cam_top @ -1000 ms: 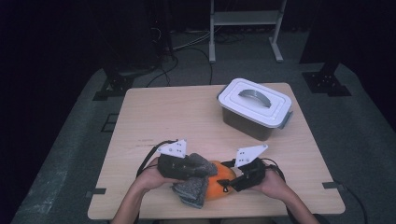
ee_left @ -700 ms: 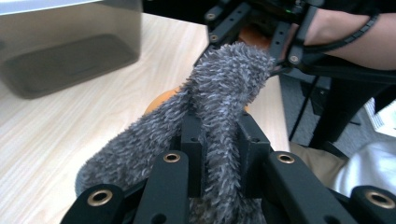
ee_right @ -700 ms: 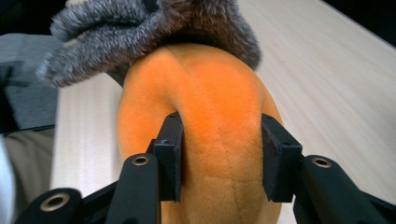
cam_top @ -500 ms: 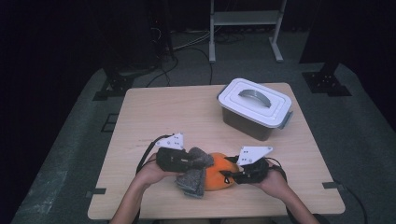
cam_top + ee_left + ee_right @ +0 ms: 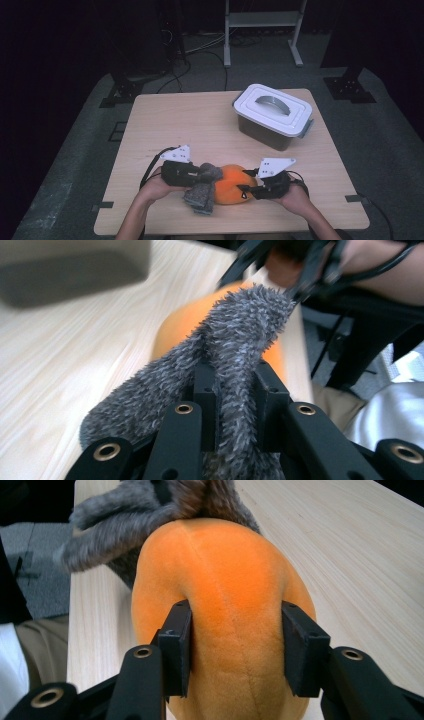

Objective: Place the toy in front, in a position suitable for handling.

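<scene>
1. Now we have the orange plush toy (image 5: 233, 190) lying on the bench (image 5: 200, 125) at its near edge, between our two hands, its long axis running across the bench from one gripper to the other.
2. Our right gripper (image 5: 235, 645) meets the toy end-on: its jaws have just been opening a little with the toy between them, and they stand part open, one pad against each flank of the orange body.
3. Our left gripper (image 5: 235, 395) comes from the opposite end; its jaws are closed tight on a fold of the grey fuzzy cloth (image 5: 240, 340), which drapes over the toy's far end.
4. We judge the coming move turns on this opposition: both grippers lie along one line with the toy, so pulling apart would draw the cloth off, or pushing would wrap it further.
5. Neither hand is nearer; both touch their thing.
6. The toy looks soft, rounded, seamed down its middle, bright orange; the cloth is shaggy and dark grey.
7. A lidded white box (image 5: 274, 115) stands well apart, farther back on the right.
</scene>
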